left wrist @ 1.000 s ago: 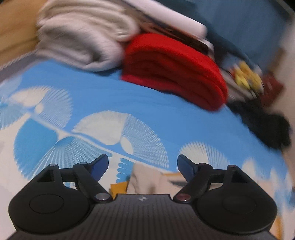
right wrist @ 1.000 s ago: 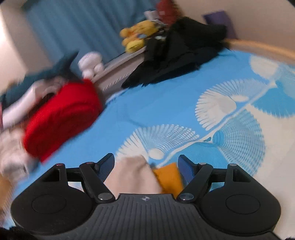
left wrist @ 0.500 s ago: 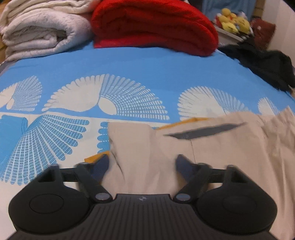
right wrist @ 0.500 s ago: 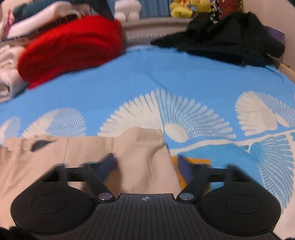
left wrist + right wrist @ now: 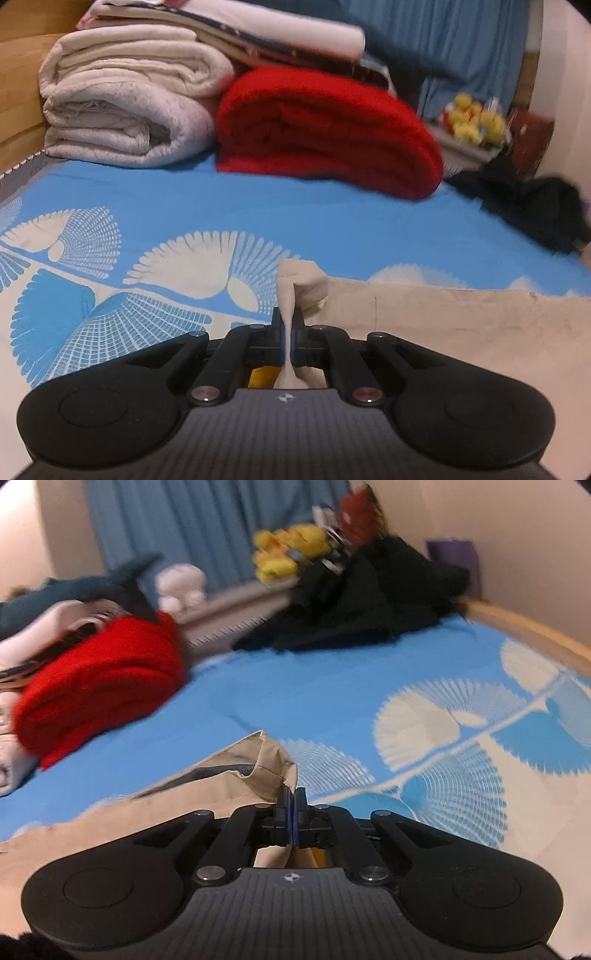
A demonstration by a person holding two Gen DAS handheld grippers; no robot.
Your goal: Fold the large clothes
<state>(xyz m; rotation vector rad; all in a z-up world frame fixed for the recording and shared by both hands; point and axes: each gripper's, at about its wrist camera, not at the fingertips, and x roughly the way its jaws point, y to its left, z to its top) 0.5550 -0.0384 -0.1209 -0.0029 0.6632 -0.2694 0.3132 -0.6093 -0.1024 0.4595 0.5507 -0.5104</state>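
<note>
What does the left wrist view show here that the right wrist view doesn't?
Only the left wrist view shows the left gripper shut on the beige garment and the full white quilt stack. Only the right wrist view shows the right gripper shut on another corner, the white plush and the shark plush. Both show the red blanket, black clothes, yellow plush toys and blue sheet.

beige garment [image 5: 461, 321] cut off at frame edge, yellow toys [image 5: 288, 550] blurred

beige garment [image 5: 461, 317], blue white-fan-patterned sheet [image 5: 184, 206], red blanket [image 5: 325, 129]
</note>
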